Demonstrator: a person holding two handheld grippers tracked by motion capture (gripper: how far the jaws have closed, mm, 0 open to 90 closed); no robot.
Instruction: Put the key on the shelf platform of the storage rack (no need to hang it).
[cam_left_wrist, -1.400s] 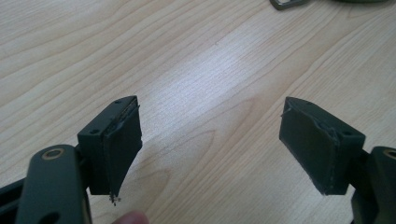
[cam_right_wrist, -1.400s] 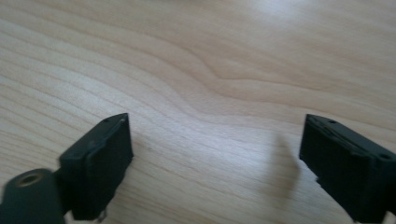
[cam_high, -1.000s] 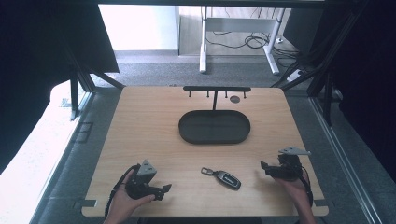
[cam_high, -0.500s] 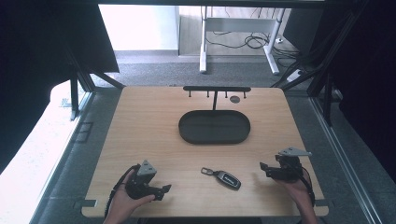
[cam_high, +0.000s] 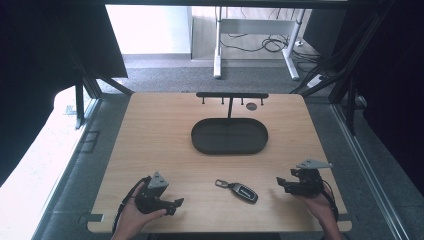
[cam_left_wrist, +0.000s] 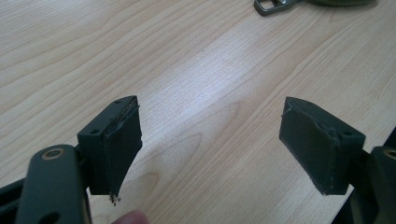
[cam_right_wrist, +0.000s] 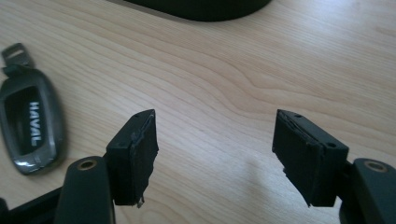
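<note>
A car key lies flat on the wooden table, between two hand-held grippers and well short of a dark oval tray. The left gripper and right gripper both gape wide, holding nothing. The flat, smooth key may well skid away when pinched.

A dark car key fob lies flat on the wooden table, low in the high view and just right of centre, its metal ring end pointing up-left. In the right gripper view it sits at the left edge, grey-rimmed, glossy black, lettered HAVAL in white.
</note>
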